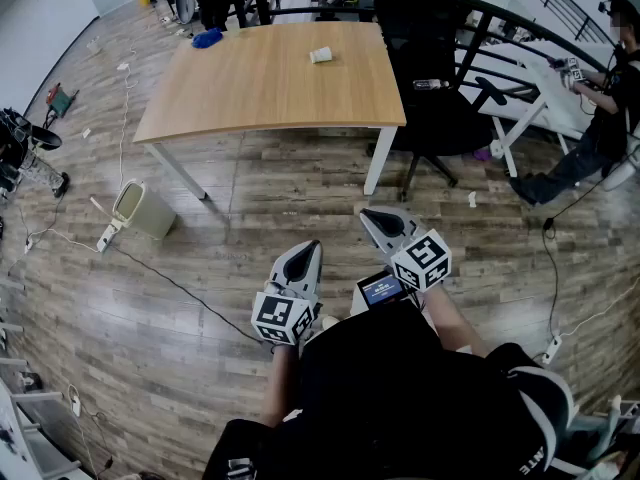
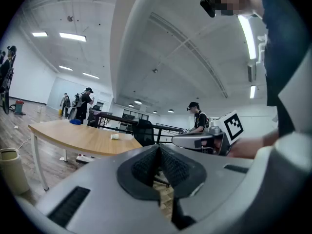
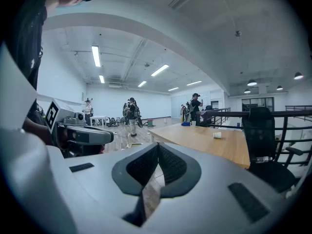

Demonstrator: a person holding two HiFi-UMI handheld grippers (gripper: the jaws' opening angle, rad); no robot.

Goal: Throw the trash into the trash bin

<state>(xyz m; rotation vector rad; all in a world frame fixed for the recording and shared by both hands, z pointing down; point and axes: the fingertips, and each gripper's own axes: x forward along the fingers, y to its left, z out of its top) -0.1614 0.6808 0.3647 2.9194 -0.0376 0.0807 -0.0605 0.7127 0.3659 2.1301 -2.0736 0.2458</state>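
Both left gripper [image 1: 311, 248] & right gripper [image 1: 372, 215] are pressed shut, empty, near the body, prob. as trash [image 1: 321, 55] on table [image 1: 250, 93] is far off.

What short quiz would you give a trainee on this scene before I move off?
1. True or false: the white piece of trash lies on the wooden table.
2. Where is the trash bin? A) on the table; B) on the floor, off the table's left side in the head view; C) under the table.
3. Fill in: the left gripper and the right gripper both have their jaws ____.

Key: 1 true; 2 B; 3 shut, with nothing between them.
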